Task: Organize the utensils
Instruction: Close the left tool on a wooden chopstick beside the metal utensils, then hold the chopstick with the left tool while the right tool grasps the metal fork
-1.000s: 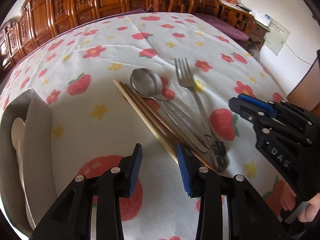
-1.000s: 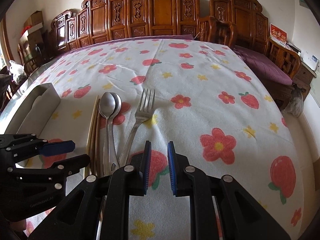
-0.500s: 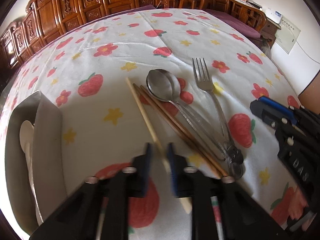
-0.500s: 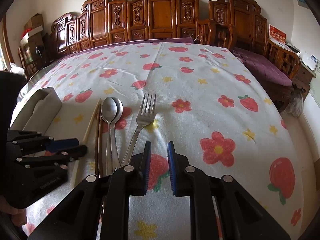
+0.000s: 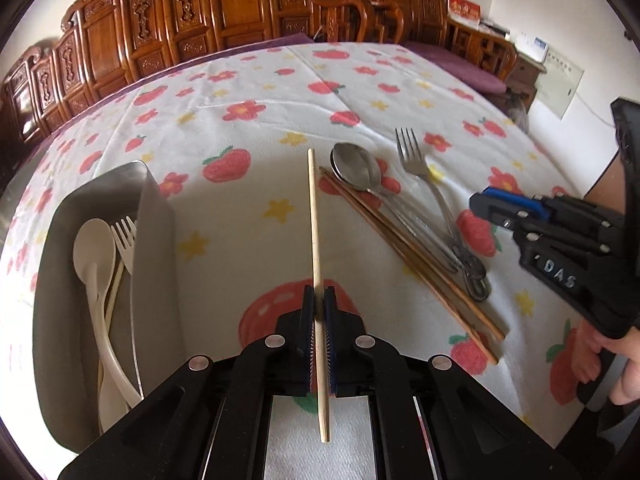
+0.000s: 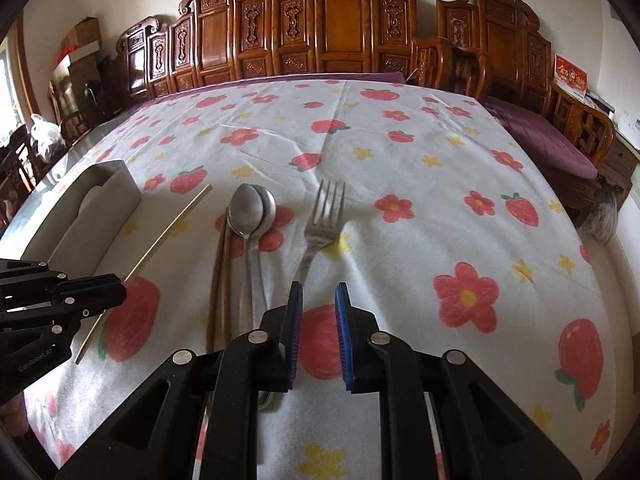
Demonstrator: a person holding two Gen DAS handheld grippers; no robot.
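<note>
My left gripper (image 5: 319,300) is shut on a pale wooden chopstick (image 5: 315,224) and holds it above the flowered tablecloth; it shows in the right wrist view too (image 6: 168,236). Two brown chopsticks (image 5: 400,248), two metal spoons (image 5: 354,166) and a metal fork (image 5: 416,160) lie side by side to its right. My right gripper (image 6: 319,304) is slightly open and empty, just right of the fork's handle (image 6: 312,248). A grey utensil tray (image 5: 154,240) at the left holds a white plastic spoon (image 5: 94,248), a white fork (image 5: 126,236) and a pale chopstick.
Carved wooden chairs (image 6: 344,24) line the table's far edge. A bench with a purple cushion (image 6: 548,140) stands at the right. The flowered tablecloth (image 6: 440,184) covers the whole table.
My left gripper has closed on the pale chopstick and lifted it off the cloth, swinging it away from the brown pair. My right gripper has stayed near the fork.
</note>
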